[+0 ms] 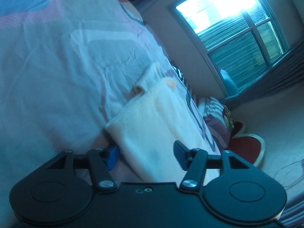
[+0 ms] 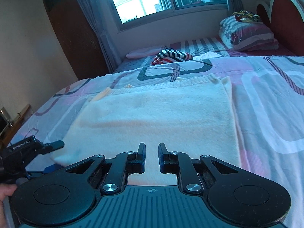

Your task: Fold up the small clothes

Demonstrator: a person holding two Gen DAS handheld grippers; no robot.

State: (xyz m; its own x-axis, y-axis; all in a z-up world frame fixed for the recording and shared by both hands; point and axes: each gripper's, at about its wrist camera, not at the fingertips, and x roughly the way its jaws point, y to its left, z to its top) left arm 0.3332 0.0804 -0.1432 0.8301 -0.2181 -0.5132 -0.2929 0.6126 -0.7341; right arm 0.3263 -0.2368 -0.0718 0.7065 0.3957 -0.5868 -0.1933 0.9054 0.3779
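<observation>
The cream, fluffy knitted garment (image 2: pixel 155 114) lies flat on the pink-and-white patterned bedspread (image 2: pixel 269 95), already doubled into a rough rectangle with its ribbed hem at the far edge.

At its near left corner sits the left gripper (image 1: pixel 146 154), rolled hard over so the bed tilts steeply in its view. Its blue-padded jaws stand half apart, one below the garment's folded edge and one above it. I cannot tell whether the pads press on the cloth yet. To do this step well, I judge it should catch every layer of that corner before lifting, or the fold will slide apart.

To the right, the right gripper (image 2: pixel 152 157) hovers over the near edge, pitched downward, its jaws nearly together with a narrow gap and nothing between them.
</observation>
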